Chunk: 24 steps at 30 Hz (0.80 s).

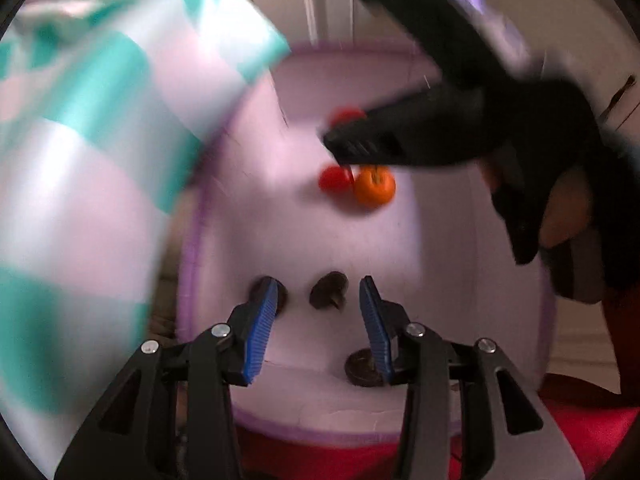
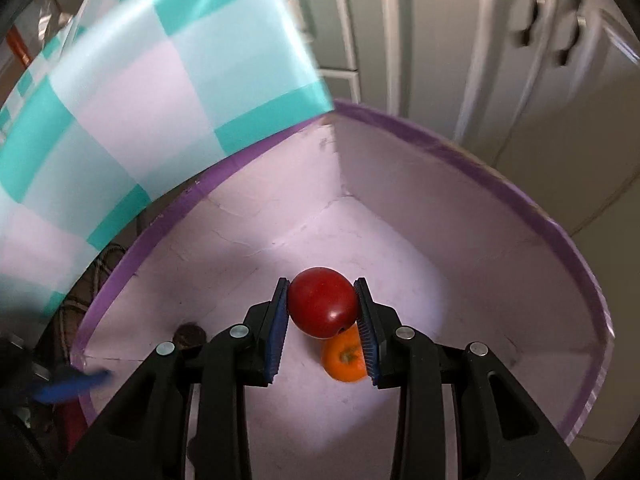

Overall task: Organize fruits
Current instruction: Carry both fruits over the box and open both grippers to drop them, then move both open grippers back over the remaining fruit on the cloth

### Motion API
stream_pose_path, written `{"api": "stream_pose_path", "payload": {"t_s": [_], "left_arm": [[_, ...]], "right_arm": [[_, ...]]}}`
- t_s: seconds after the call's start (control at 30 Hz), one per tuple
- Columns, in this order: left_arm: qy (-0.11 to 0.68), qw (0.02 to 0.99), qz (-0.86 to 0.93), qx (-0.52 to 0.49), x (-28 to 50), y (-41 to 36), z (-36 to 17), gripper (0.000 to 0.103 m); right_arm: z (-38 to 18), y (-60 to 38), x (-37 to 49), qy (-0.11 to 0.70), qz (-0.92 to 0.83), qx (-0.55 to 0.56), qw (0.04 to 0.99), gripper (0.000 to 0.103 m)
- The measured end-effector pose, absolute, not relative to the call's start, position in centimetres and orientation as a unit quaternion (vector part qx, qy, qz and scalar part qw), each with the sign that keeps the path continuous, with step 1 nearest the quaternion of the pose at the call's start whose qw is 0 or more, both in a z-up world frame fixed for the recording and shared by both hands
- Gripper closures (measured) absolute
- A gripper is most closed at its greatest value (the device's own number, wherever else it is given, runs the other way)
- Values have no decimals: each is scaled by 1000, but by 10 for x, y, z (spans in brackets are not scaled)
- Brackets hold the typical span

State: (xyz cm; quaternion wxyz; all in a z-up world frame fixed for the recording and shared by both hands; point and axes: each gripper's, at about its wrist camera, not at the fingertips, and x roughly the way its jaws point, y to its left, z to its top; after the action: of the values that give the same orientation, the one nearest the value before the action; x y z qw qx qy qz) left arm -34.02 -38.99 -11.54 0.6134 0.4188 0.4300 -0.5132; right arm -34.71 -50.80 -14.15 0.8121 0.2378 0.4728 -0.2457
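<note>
A white box with a purple rim (image 2: 440, 140) lies below both grippers. My right gripper (image 2: 322, 320) is shut on a red round fruit (image 2: 322, 302) just above the box floor. An orange fruit (image 2: 344, 360) lies right under it. In the left wrist view the right gripper (image 1: 340, 148) reaches in from the upper right, beside the orange fruit (image 1: 374, 188), with red showing on both sides of its finger. My left gripper (image 1: 320, 320) hangs over the near part of the box, jaws apart and holding nothing. Three dark small fruits lie beneath it, one (image 1: 328, 290) past its tips.
A teal-and-white checked plastic bag (image 2: 140, 100) hangs over the box's left side, blurred in the left wrist view (image 1: 100, 120). White cabinet doors with handles (image 2: 532, 12) stand behind. A hand (image 1: 568, 216) holds the right gripper. Red cloth (image 1: 580, 432) lies under the box.
</note>
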Motion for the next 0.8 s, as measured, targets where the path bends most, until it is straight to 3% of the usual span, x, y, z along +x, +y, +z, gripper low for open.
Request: {"api": "stream_pose_path", "payload": {"t_s": [0.17, 0.37, 0.43, 0.5, 0.63, 0.8], "left_arm": [[476, 569, -501, 446, -336, -395, -162, 60], [483, 569, -504, 435, -328, -383, -167, 59], [472, 585, -508, 421, -325, -380, -159, 47], [442, 608, -514, 412, -322, -370, -144, 43], [351, 664, -542, 377, -331, -352, -98, 22], [239, 744, -543, 308, -328, -322, -28, 9]], "right_arm": [[-168, -524, -316, 498, -244, 235, 798, 70], [-191, -527, -316, 501, -244, 261, 789, 68], [-194, -530, -320, 488, -253, 274, 789, 56], [-190, -535, -327, 471, -265, 290, 790, 48], [-169, -546, -350, 422, -280, 320, 801, 47], [-142, -548, -377, 394, -293, 330, 806, 47]]}}
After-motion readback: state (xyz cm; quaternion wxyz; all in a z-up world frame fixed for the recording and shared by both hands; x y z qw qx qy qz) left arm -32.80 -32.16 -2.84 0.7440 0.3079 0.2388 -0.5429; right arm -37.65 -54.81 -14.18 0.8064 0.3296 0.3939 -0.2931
